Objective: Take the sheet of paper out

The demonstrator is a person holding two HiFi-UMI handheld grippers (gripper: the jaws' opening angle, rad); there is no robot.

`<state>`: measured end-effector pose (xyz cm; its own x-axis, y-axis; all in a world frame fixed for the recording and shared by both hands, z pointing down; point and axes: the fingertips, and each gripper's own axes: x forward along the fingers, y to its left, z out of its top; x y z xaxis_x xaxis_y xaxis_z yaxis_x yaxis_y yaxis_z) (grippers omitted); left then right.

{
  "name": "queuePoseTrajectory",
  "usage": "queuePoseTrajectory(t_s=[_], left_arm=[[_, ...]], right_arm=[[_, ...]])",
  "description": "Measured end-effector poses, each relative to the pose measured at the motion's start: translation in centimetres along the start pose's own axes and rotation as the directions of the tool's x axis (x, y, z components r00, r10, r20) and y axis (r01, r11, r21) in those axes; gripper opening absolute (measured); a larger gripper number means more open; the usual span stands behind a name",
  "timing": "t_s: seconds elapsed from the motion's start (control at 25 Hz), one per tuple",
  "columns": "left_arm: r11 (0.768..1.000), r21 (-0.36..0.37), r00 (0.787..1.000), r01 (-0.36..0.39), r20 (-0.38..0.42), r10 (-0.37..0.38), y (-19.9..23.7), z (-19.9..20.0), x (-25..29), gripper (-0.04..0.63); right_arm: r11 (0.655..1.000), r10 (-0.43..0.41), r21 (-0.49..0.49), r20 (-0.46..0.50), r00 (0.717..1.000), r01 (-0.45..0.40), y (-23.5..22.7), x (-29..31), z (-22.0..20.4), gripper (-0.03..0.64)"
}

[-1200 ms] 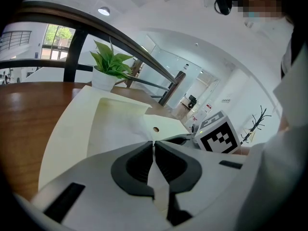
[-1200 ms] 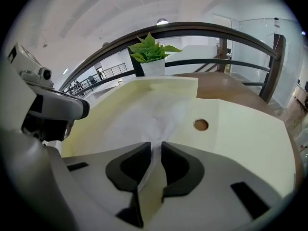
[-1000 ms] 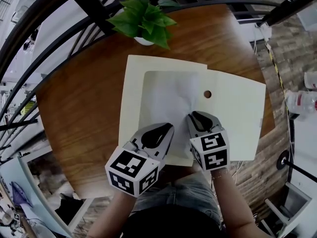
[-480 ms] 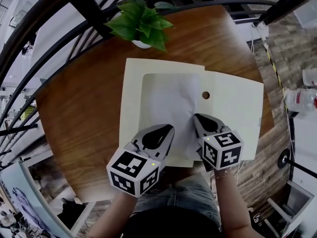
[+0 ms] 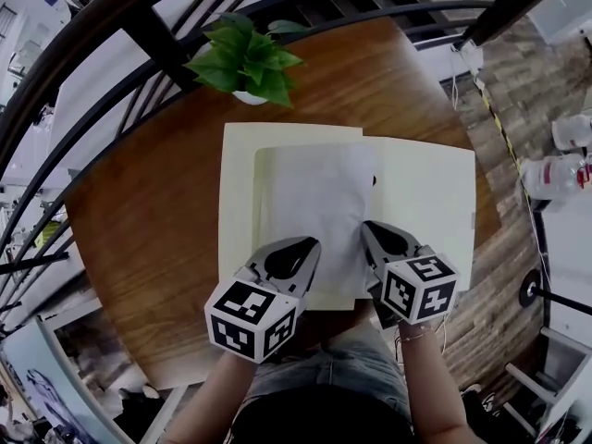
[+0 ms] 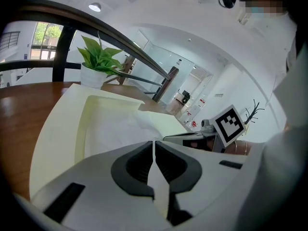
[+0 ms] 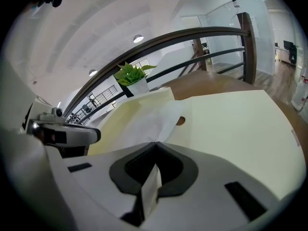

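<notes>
one sheet [image 5: 314,202], in open cream folder [image 5: 425,202]

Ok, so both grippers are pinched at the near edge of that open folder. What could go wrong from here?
1. The right gripper is shut on just the near edge of the sheet of paper, which looks rumpled there. A sideways pull could crease or tear it.
2. The left gripper appears shut on the folder's near edge. If that grip slips, the folder may slide along with the sheet, off the near side of the table.
</notes>
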<state>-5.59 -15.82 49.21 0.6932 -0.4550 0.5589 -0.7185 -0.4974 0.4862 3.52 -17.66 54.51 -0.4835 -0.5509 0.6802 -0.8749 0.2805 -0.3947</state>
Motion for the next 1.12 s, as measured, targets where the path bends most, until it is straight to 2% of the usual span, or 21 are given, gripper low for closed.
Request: queuePoseTrajectory(t_s=[0.36, 0.76, 1.12], left_arm=[[1.000, 0.004, 1.000, -0.028, -0.013, 0.028, -1.3, -0.4, 0.4, 0.028], [0.997, -0.005, 0.996, -0.081, 0.034, 0.081, -3.8, -0.2, 1.1, 0.028], [0.994, -0.006, 0.992, -0.105, 0.066, 0.105, -6.5, -0.1, 1.7, 0.028]], right_arm=[[1.000, 0.017, 0.019, 0.047, 0.999, -0.018, -1.0, -2.1, 0.7, 0.026], [0.999, 0.040, -0.027, 0.084, 0.996, -0.038, -3.3, -5.1, 2.1, 0.026], [0.999, 0.037, -0.029, 0.121, 0.992, -0.034, -5.8, -8.1, 2.4, 0.026]])
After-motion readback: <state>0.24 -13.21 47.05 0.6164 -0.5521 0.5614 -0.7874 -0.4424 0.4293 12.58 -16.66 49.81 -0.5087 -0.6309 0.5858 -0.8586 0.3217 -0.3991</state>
